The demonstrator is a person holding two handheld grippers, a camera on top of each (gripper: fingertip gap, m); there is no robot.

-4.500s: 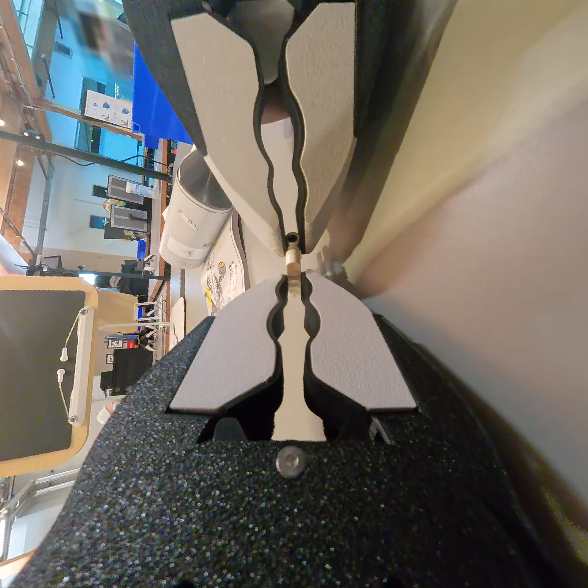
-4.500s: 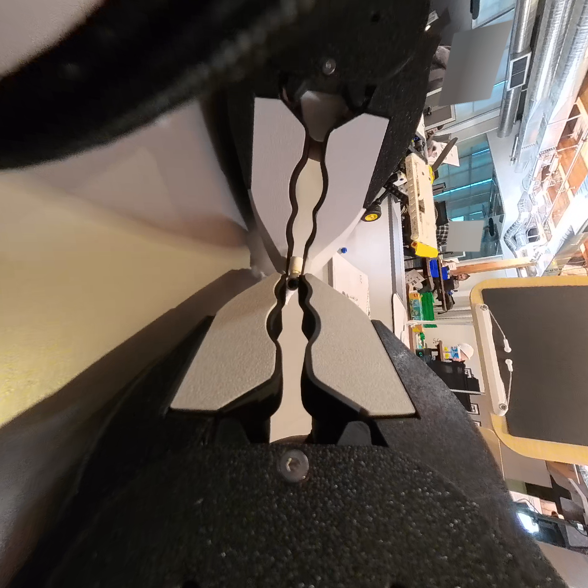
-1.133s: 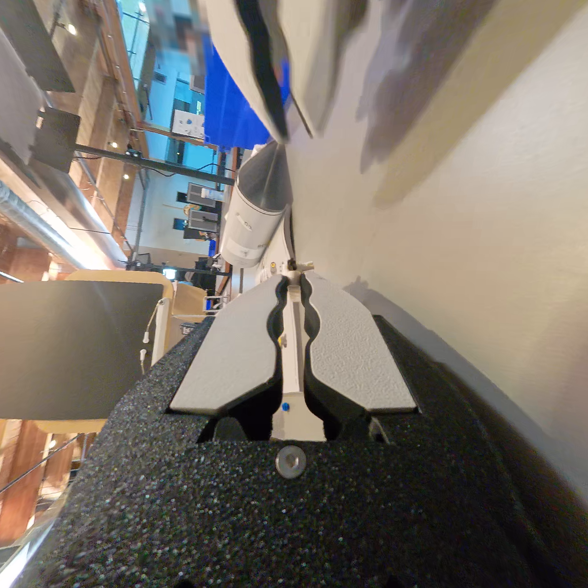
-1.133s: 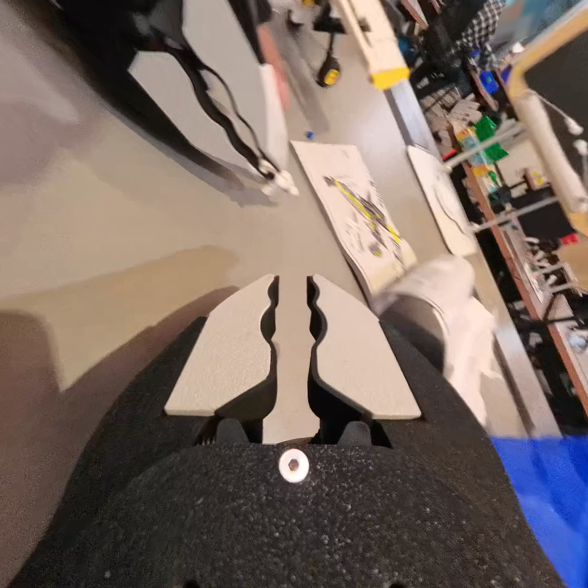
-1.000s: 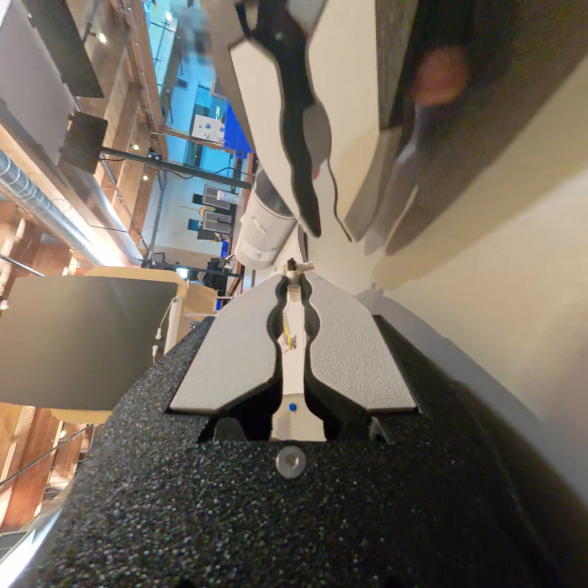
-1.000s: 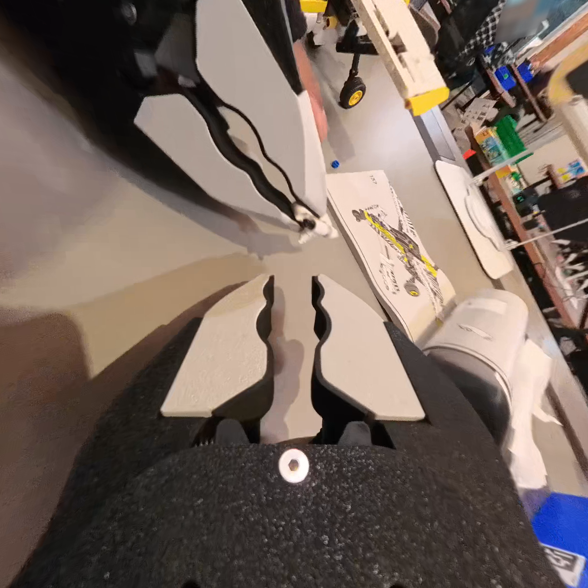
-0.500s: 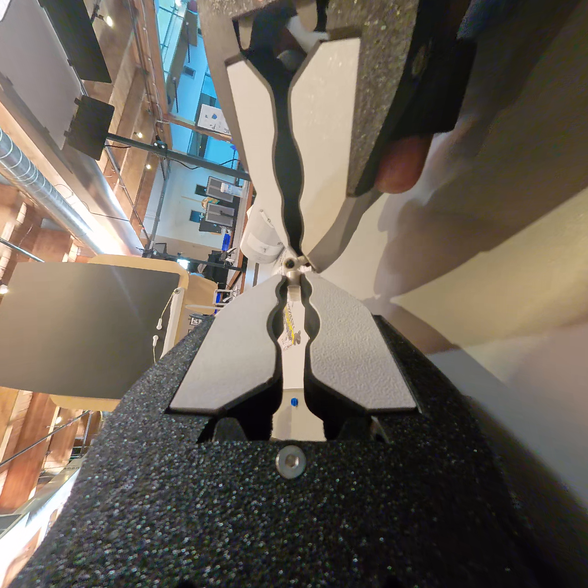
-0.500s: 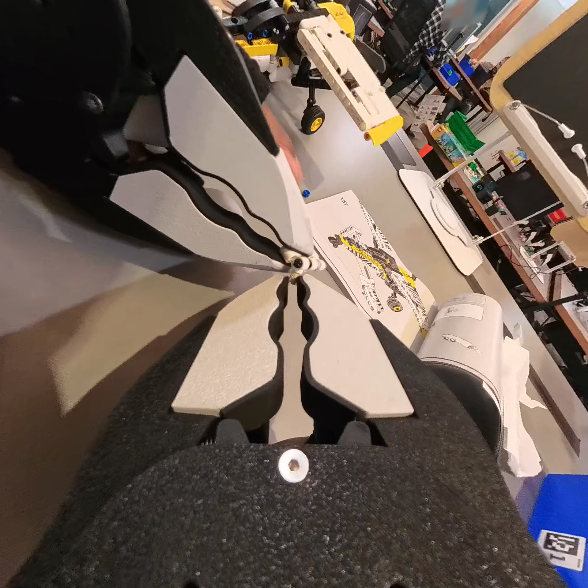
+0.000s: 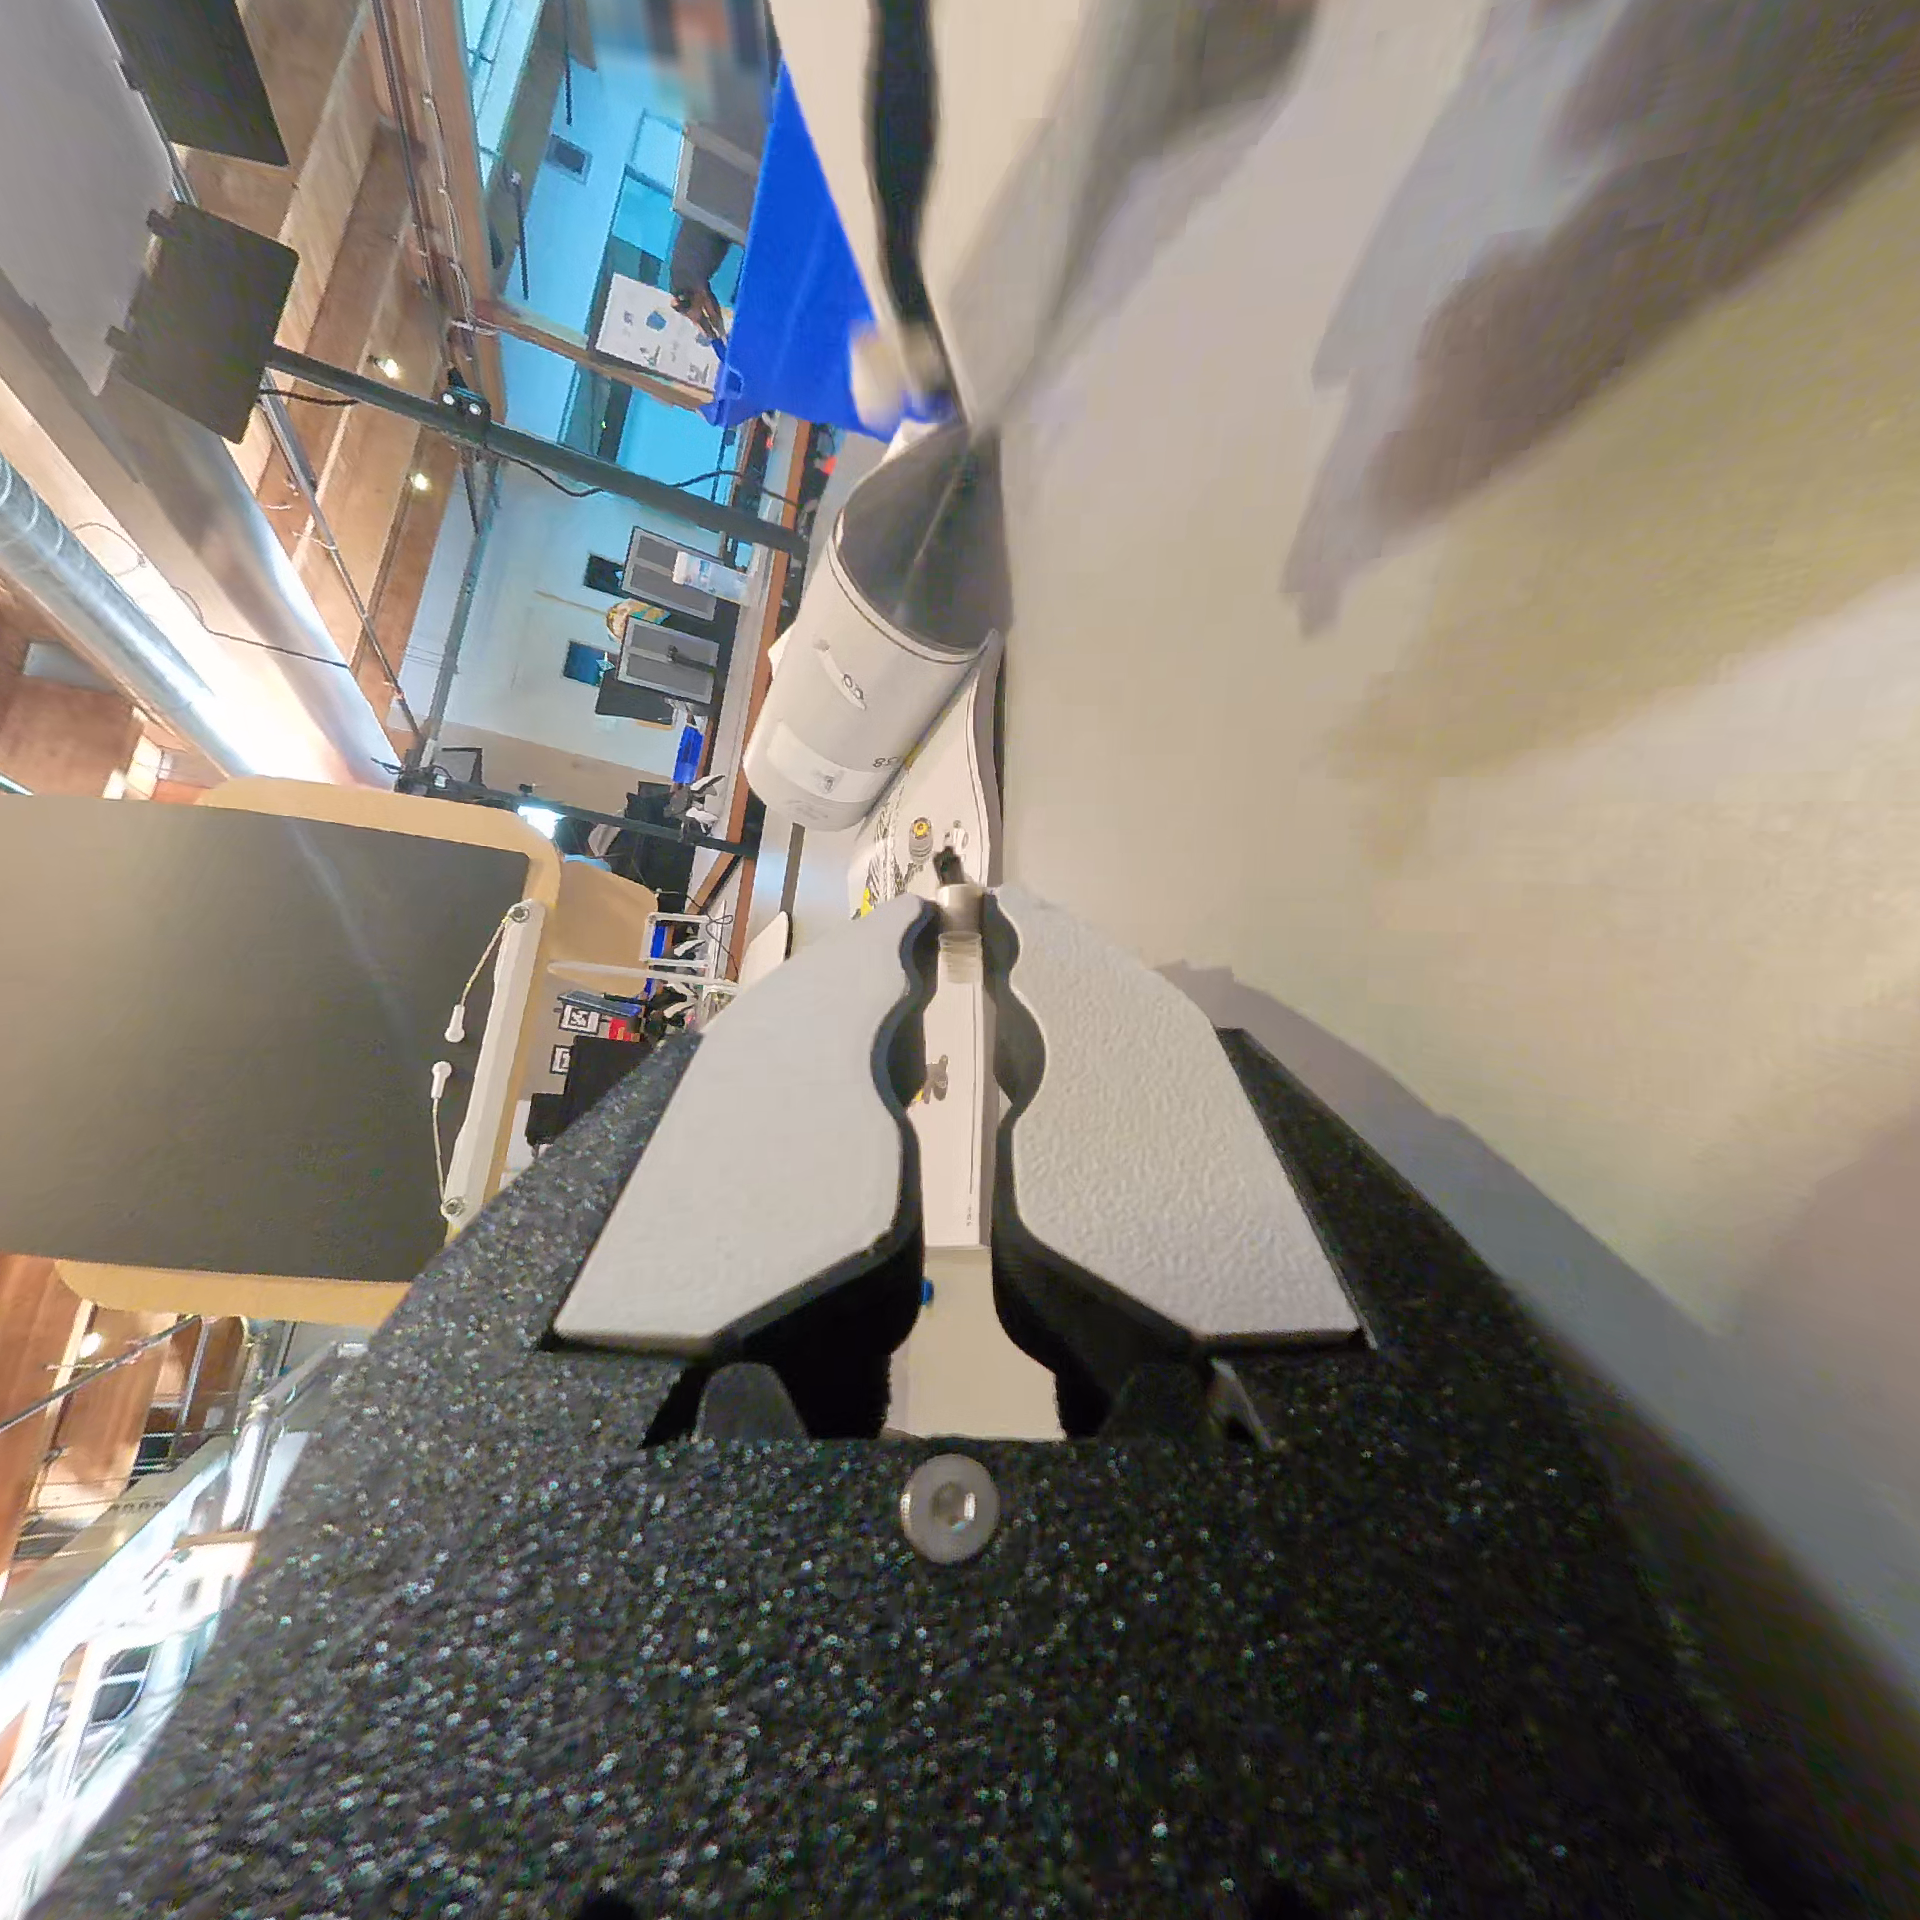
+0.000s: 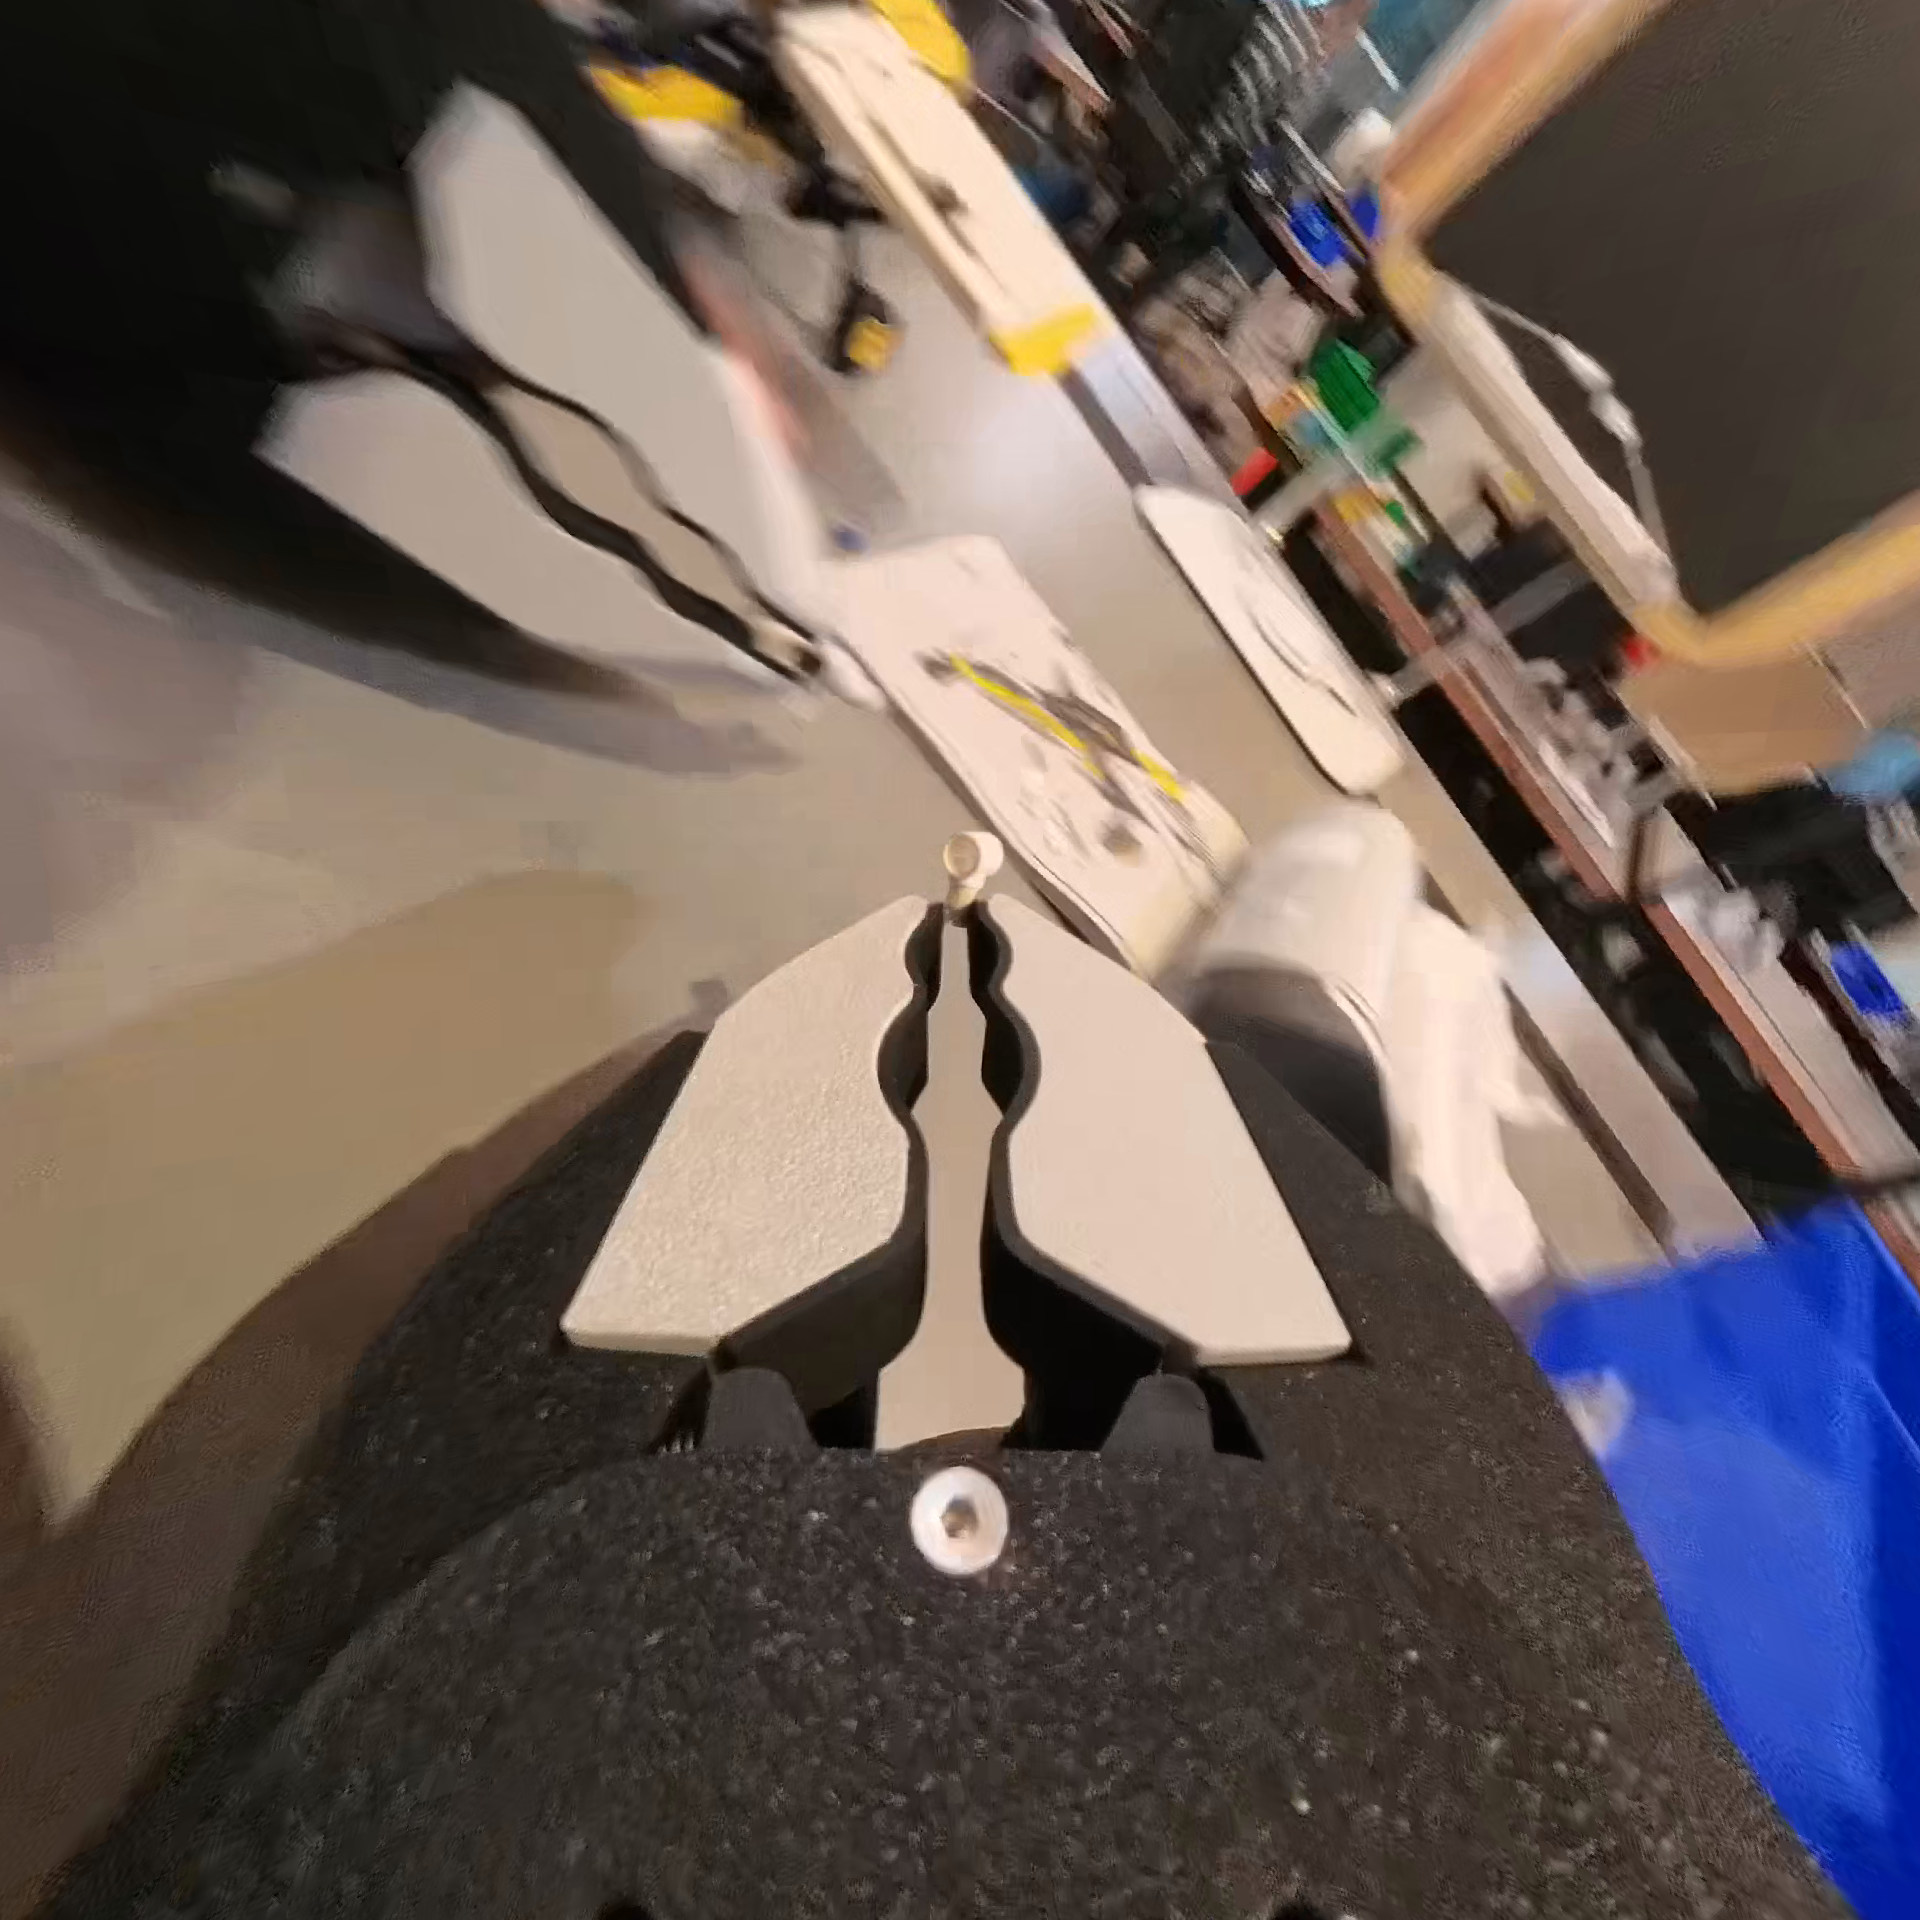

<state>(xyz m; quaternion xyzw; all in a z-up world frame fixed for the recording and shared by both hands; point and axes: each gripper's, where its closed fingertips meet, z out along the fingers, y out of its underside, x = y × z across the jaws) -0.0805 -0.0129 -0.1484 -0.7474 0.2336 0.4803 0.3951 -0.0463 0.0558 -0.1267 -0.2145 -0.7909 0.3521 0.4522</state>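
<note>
In the left wrist view my left gripper [image 9: 958, 912] is shut on a small grey cylindrical piece [image 9: 957, 935]. A short black pin [image 9: 948, 862] sticks out of the piece past the tips. In the right wrist view my right gripper [image 10: 958, 912] is shut on the stem of a small white connector piece [image 10: 971, 860], whose round head stands clear of the fingertips. Both grippers hang over the beige table [image 10: 416, 831], well apart. The left gripper shows blurred at the upper left of the right wrist view [image 10: 790, 655]. The right gripper shows blurred at the top of the left wrist view [image 9: 904, 353].
An open instruction booklet [image 10: 1039, 717] lies on the table ahead of the right gripper. A white cylindrical container [image 10: 1340, 935] lies beside it, also in the left wrist view [image 9: 862, 686]. A blue bin [image 10: 1745, 1455] is at the right, and a white and yellow brick model [image 10: 935, 177] stands far back. My hands' fingertips stand some 8 centimetres from each other.
A second ago the right gripper was open. It met the left gripper tip to tip and shut on the white piece. The grippers have since drawn apart, the white piece going with the right.
</note>
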